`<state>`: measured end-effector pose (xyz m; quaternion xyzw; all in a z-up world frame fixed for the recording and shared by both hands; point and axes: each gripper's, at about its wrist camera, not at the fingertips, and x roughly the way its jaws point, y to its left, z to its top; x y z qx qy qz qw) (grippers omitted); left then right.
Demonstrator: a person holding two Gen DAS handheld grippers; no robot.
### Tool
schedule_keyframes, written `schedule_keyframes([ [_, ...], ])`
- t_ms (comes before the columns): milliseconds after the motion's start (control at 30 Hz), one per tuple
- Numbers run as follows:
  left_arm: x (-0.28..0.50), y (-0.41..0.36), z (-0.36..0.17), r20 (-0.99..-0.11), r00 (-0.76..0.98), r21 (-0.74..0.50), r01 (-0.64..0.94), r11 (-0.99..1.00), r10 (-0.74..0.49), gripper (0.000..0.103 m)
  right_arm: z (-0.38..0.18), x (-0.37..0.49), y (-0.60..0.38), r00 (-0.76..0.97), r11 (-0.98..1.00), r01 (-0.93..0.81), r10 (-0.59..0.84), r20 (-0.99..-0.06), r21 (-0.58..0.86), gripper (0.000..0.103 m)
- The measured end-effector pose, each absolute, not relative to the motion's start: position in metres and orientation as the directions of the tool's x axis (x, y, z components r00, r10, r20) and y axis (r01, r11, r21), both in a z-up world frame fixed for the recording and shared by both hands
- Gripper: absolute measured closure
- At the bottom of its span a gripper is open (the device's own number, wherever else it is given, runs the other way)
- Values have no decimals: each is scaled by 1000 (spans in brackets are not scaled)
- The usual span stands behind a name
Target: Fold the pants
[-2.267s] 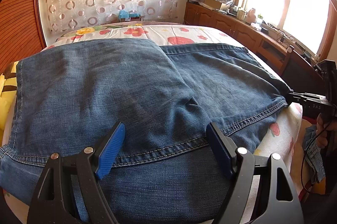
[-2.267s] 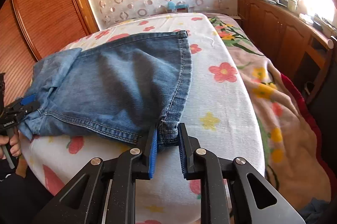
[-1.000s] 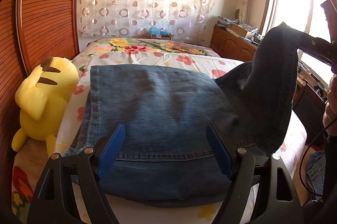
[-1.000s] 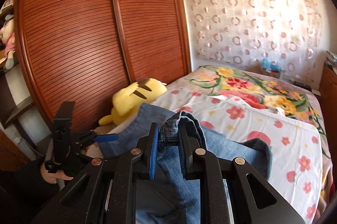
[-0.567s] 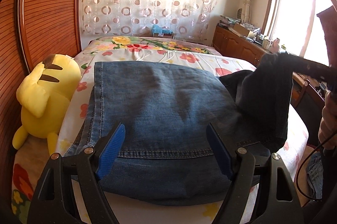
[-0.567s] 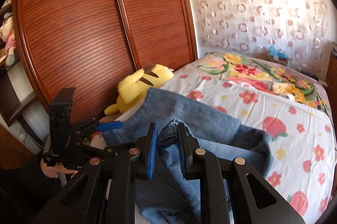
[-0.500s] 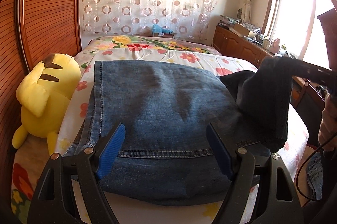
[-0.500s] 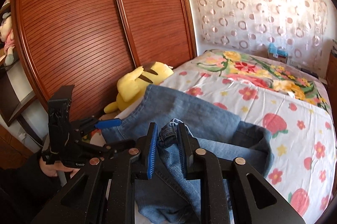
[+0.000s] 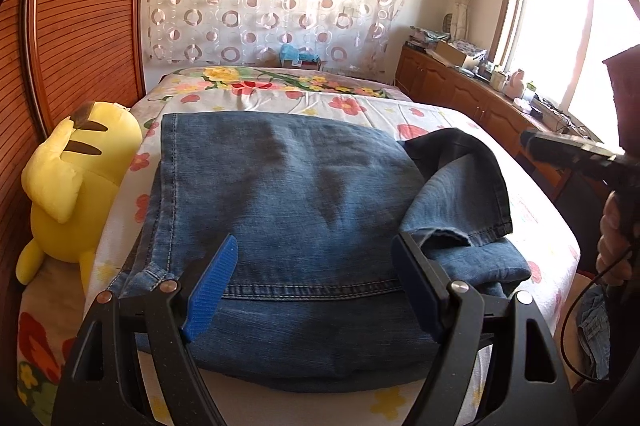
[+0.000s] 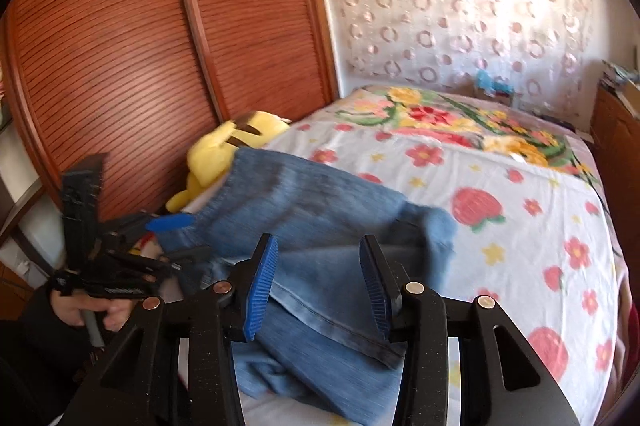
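Note:
Blue denim pants [image 9: 288, 193] lie folded on the bed near its front edge. One leg end [image 9: 460, 193] lies loosely flopped over the right part of the stack, with a rumpled fold. My left gripper [image 9: 316, 286] is open and empty, just above the near hem. My right gripper [image 10: 316, 282] is open and empty above the flopped leg end [image 10: 344, 326]. The left gripper also shows in the right wrist view [image 10: 168, 224], at the pants' left end. The right gripper's body shows at the right edge of the left wrist view [image 9: 568, 153].
A yellow plush toy [image 9: 68, 193] lies against the wooden wardrobe doors [image 10: 160, 45] at the bed's left side. The flowered bedsheet [image 10: 540, 226] spreads beyond the pants. A wooden cabinet [image 9: 460, 93] with clutter runs under the window on the right.
My right gripper carried the leg end up and over toward the left, lowered it onto the stack, and opened, letting it go. The leg end now lies on the pants. My left gripper stayed open.

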<state>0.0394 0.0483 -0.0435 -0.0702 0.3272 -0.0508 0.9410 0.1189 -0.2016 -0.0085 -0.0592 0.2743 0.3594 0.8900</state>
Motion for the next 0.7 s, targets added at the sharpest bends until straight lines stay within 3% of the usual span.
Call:
schedule_keyframes([
  [700, 47, 12, -60, -646, 733, -173, 133, 976, -214, 23, -50, 132, -218, 594, 825, -555, 487, -640, 112, 58],
])
